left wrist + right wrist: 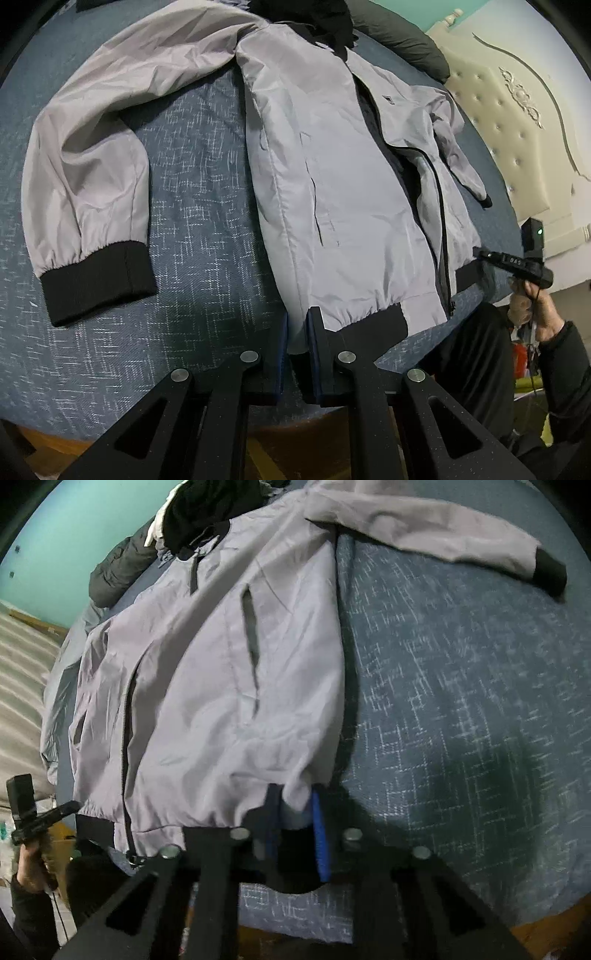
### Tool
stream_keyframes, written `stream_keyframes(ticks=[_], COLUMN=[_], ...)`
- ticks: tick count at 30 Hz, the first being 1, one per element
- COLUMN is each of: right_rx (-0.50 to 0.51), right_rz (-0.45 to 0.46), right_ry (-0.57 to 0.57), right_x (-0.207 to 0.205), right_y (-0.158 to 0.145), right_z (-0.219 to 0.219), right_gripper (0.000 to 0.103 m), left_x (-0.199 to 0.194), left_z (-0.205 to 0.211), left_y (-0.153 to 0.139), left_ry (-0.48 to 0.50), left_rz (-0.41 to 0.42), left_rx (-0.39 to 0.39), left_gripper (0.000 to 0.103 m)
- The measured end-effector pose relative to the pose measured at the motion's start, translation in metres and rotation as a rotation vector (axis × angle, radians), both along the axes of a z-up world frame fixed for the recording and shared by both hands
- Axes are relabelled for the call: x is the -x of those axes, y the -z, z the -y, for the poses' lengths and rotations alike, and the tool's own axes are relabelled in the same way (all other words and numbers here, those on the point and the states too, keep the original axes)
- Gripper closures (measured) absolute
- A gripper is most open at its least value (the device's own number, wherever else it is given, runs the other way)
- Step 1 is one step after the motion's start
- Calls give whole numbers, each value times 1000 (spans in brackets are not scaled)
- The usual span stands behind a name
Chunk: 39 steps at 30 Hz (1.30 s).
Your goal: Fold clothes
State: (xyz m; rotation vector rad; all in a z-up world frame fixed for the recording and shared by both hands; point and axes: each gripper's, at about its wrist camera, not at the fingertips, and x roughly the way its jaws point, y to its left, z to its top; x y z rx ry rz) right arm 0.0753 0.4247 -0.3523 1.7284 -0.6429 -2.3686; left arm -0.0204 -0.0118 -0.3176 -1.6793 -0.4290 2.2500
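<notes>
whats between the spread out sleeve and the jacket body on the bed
Only bare blue bedspread. In the left wrist view it separates the sleeve from the jacket body, with nothing lying on it.

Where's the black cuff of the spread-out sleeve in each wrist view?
Left wrist: the black cuff sits lower left on the blue bedspread, left of the jacket body.
Right wrist: the black cuff sits upper right, right of the jacket body.
Shared landmark: the jacket's dark zipper, right of centre in the left wrist view and left of centre in the right wrist view.
</notes>
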Motion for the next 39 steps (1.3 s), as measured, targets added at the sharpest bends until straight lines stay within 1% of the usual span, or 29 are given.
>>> stream_keyframes(ticks=[3,6,8,10,11,14,16,18,20,21,22,23,24,26,28,29,31,32,33,37,39], right_rx=[-20,-63,-86,-91,-97,-122,-133,-150,-174,-194,-213,-223,-208,-175,-166,-159,-152,-152,-150,-160,-180], right_rz=[-23,-11,0,23,37,100,140,153,117,84,52,14,-31,-93,-132,-146,-163,-169,-174,-175,-173], right_ry=[-21,-36,-38,-32,-34,-56,-45,-13,12,21,30,39,47,44,11,-17,-64,-86,-108,-158,-173], right_x=[-6,-17,-25,-34,-31,-20,-13,-6,-1,3,7,12,19,36,58,68,88,97,109,155,178], right_y=[-26,-48,-55,-52,-48,-24,-10,-8,-21,-32,-44,-56,-67,-83,-92,-93,-93,-91,-88,-79,-73], right_z=[-2,-5,-8,-11,-8,7,7,2,-3,-6,-8,-11,-12,-9,5,16,36,49,62,100,116], right_gripper=[95,95,95,95,95,95,91,89,87,84,82,78,78,76,74,73,67,62,62,62,61], left_x=[-4,-9,-14,-19,-21,-21,-18,-16,-15,-13,-10,-6,-1,14,31,39,58,68,78,107,124], left_z=[-2,-4,-5,-6,-6,-4,1,7,13,16,19,22,25,27,22,20,13,8,3,-8,-12], left_y=[-8,-18,-25,-27,-25,-9,2,4,-7,-14,-22,-30,-36,-47,-55,-59,-63,-64,-63,-50,-40], left_ry=[11,39,60,73,78,85,63,35,20,12,3,-7,-20,-41,-55,-62,-72,-78,-85,-97,-99], left_rz=[-12,-22,-23,-13,-2,45,75,81,49,29,8,-13,-36,-78,-118,-139,-183,-202,-218,-249,-260], left_rx=[4,13,17,18,21,53,60,57,70,83,95,107,118,136,144,149,156,157,155,156,155], left_gripper=[93,93,93,93,93,93,92,91,89,83,80,73,67,65,65,65,60,54,51,50,50])
